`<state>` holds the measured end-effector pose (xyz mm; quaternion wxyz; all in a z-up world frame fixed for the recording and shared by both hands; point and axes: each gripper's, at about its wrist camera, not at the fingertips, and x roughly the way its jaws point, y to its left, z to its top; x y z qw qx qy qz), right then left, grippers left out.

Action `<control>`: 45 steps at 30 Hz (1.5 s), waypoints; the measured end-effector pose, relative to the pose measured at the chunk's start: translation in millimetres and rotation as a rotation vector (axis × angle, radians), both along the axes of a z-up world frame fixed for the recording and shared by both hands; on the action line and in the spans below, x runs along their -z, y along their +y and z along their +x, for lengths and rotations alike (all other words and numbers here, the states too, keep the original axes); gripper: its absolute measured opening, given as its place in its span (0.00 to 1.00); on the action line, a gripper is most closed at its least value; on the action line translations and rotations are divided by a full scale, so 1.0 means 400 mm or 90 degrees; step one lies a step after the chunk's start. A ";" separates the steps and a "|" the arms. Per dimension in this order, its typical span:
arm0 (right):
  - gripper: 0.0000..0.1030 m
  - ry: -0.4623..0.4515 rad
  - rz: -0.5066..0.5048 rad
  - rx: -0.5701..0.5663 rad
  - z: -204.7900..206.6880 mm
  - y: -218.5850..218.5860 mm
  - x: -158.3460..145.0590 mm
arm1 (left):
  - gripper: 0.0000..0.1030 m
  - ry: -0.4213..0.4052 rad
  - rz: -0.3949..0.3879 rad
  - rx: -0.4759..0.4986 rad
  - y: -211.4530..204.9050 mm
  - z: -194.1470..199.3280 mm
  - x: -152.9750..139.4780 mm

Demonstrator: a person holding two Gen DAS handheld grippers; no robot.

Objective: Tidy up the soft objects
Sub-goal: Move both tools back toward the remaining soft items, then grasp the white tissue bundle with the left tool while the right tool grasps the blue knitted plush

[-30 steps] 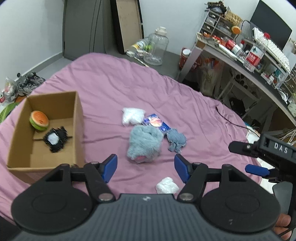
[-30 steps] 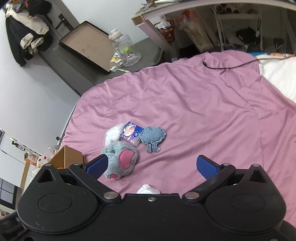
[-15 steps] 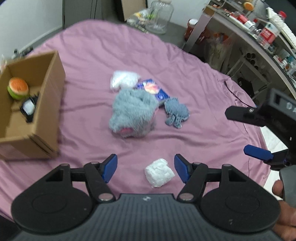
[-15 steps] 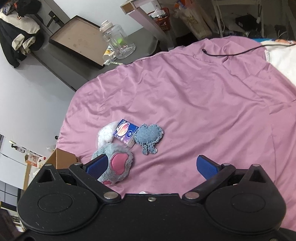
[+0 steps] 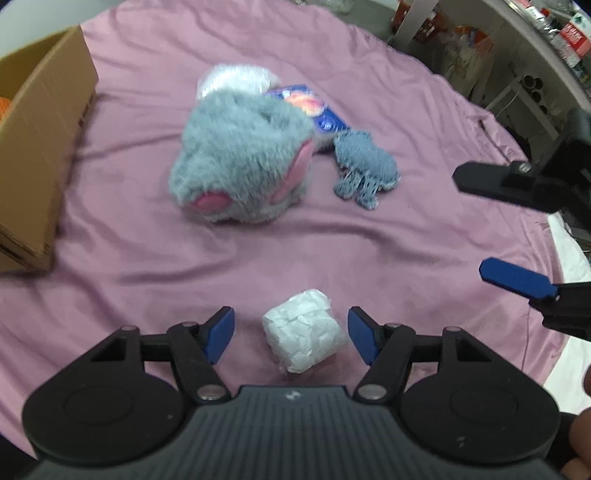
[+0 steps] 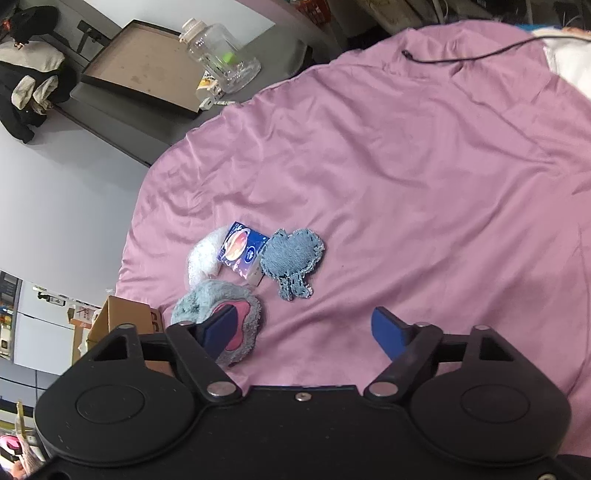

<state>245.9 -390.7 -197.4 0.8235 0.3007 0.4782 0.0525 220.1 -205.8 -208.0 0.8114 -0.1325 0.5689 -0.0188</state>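
A bed with a wrinkled pink-purple sheet (image 6: 388,166) fills most of both views. At about 11 o'clock in the right wrist view stands a pale grey wall (image 6: 55,192), and a dark coat (image 6: 26,85) hangs there. Near it, a brown board in a black frame (image 6: 144,70) leans over the grey floor (image 6: 280,62), next to a clear glass jar (image 6: 218,55). At 2 o'clock in the left wrist view a cluttered desk (image 5: 535,33) shows, blurred.

Two white wrapped bundles (image 5: 301,330) (image 5: 236,79), one grey plush (image 5: 240,158), one denim patch (image 5: 365,168), one blue packet (image 5: 314,107), one cardboard box (image 5: 40,122)
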 end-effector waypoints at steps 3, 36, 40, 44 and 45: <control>0.71 0.006 0.016 -0.004 0.012 -0.009 0.019 | 0.64 0.014 0.003 -0.006 -0.010 0.009 0.028; 0.36 0.037 0.030 -0.047 0.224 0.045 0.159 | 0.42 -0.032 -0.031 -0.059 0.067 0.097 0.023; 0.23 0.030 0.040 -0.048 0.216 0.043 0.159 | 0.42 -0.037 -0.036 -0.058 0.078 0.089 0.014; 0.20 0.024 0.034 -0.031 0.188 0.033 0.142 | 0.42 -0.043 -0.047 -0.057 0.087 0.072 -0.003; 0.20 0.021 0.031 -0.027 0.178 0.032 0.135 | 0.42 -0.045 -0.048 -0.055 0.089 0.067 -0.010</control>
